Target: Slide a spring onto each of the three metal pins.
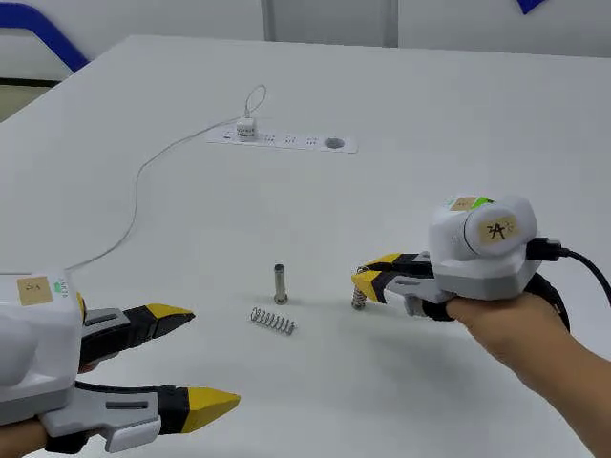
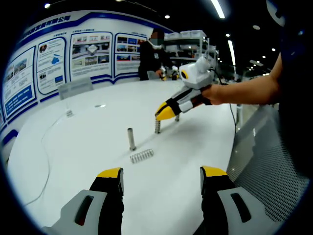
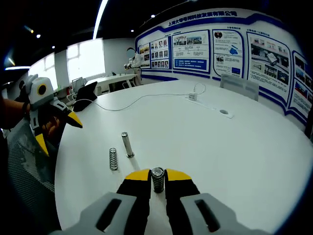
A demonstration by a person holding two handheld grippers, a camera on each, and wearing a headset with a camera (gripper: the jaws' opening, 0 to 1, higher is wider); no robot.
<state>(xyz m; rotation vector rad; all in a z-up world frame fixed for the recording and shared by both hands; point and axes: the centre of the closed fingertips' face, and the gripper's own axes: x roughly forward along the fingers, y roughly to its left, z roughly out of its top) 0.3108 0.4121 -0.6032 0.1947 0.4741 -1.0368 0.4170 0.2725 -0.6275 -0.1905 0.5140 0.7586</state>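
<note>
Right tool (image 3: 157, 175) is clenching a spring-sleeved pin (image 3: 157, 181) on the counter (image 1: 430, 114); left tool (image 1: 214, 356) is hanging released. Ahead of it, a loose spring (image 1: 273, 321) is lying beside a bare pin (image 1: 280, 283): probably light, squashy, best pinched mid-coil.

chinese characters on the wall banner (image 3: 203, 15), too blurred to read.

Head view looks forward and down over the white worktop (image 1: 401, 86). Left gripper view skims it low, facing the right tool (image 2: 165, 111); right gripper view, close on an upright spring (image 3: 157, 179), faces back. All share the bare pin (image 1: 280, 283) mid-frame.
</note>
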